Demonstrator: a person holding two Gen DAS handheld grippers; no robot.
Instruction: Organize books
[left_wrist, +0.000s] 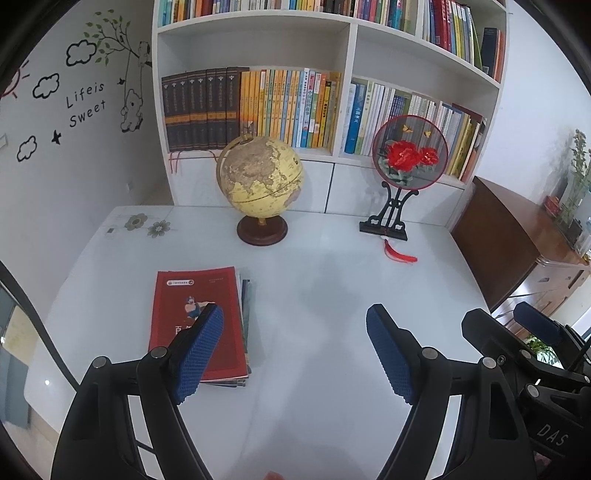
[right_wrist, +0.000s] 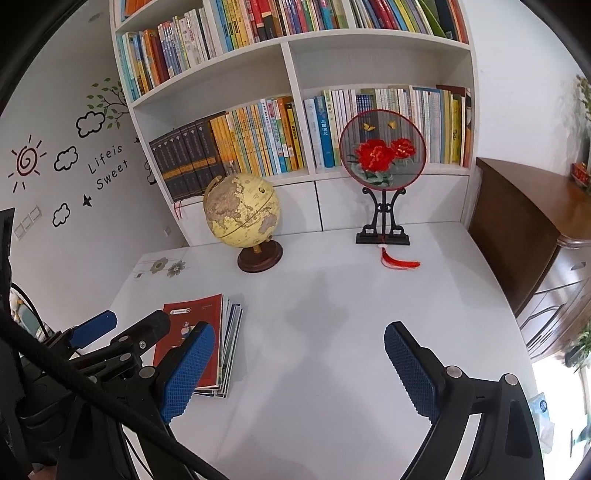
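Books (left_wrist: 197, 317) lie in a small flat stack on the white counter (left_wrist: 332, 295), a red-covered one on top and the edges of a few others peeking out along its right side. We see the left tongs (left_wrist: 295, 347) held above the counter with their jaws wide and nothing between them; the stack sits under and beyond the left blue pad (left_wrist: 201, 350), which overlaps the red cover in our view. In the right wrist view the right tongs (right_wrist: 299, 365) are wide and empty too, with the stack (right_wrist: 207, 332) off to their left, partly behind their left pad. The stack's long axis runs away from us toward the bookshelf (left_wrist: 347, 44), its far short end facing the globe (left_wrist: 264, 177). Both tongs hang over bare counter to the right of the stack.
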